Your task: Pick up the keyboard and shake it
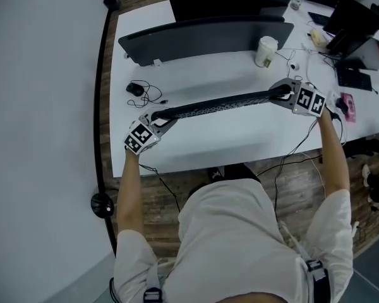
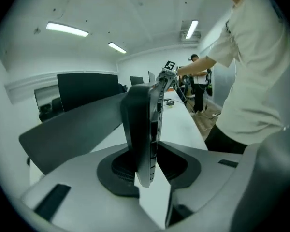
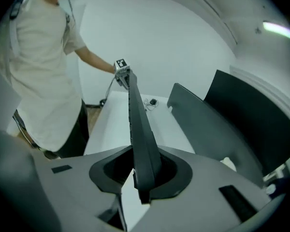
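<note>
Leaning in a pale T-shirt (image 1: 240, 245) over the white desk (image 1: 240, 141). Holding the black keyboard (image 1: 215, 106) turned on edge over the desk's near half, before the curved monitor (image 1: 202, 36). Clamping its left end in the left gripper (image 1: 156, 117) and its right end in the right gripper (image 1: 281, 93), pressing on both faces. Reaching short of the paper cup (image 1: 265, 50) and wired mouse (image 1: 134, 88) farther back.

Office: long white desk (image 1: 240, 137), monitor (image 2: 87, 88), trailing cables (image 1: 153, 95), paper cup (image 1: 265, 50), ceiling strip lights (image 2: 67, 29).
</note>
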A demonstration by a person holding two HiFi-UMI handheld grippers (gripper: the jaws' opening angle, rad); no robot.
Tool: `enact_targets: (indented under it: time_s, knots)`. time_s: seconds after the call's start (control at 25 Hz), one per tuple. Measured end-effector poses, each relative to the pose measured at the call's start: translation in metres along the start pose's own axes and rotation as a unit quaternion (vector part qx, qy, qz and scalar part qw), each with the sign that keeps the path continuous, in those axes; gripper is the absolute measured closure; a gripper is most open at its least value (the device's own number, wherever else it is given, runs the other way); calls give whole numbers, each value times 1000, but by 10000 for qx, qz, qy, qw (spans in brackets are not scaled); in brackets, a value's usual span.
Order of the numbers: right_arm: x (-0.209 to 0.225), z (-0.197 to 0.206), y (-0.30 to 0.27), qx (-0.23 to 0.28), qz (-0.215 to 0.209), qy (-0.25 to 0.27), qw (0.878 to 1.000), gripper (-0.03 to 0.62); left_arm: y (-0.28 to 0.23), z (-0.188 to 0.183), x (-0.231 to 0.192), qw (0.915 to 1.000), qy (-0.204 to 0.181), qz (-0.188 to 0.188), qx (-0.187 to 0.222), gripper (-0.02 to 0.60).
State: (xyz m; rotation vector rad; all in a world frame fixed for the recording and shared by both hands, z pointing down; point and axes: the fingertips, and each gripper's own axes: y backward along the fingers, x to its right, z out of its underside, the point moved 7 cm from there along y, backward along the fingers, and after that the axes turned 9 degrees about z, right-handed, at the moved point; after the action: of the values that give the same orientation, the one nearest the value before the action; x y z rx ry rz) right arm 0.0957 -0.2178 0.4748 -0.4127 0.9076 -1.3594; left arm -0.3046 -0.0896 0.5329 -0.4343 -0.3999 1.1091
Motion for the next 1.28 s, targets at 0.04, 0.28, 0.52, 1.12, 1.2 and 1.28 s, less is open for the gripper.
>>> enact_targets:
  time_s: [0.04, 0.28, 0.52, 1.12, 1.2, 1.28]
  knots:
    - [0, 3, 1, 149, -226, -289, 9992, 480, 1, 3, 0, 9995, 250, 124, 124, 465]
    - [-2, 11, 8, 1389, -1370, -2006, 9601, 480, 10, 21, 7, 9713, 1814, 939, 1217, 463]
    - [23, 19, 1, 2922, -1147, -3759, 8719, 487, 6, 32, 4, 9356, 2674, 851, 2142, 463]
    - [-35, 95, -87, 2227, -1523, -6748, 6869, 477, -25, 87, -10, 6972, 5806, 565, 4167, 479]
    - [-44, 105, -93, 2153, -1539, -6942, 6693, 477, -33, 95, -6, 6834, 6039, 533, 4068, 479]
    - [-53, 113, -98, 2135, -1512, -7061, 6580, 477, -39, 102, 0, 6698, 6214, 493, 4034, 479]
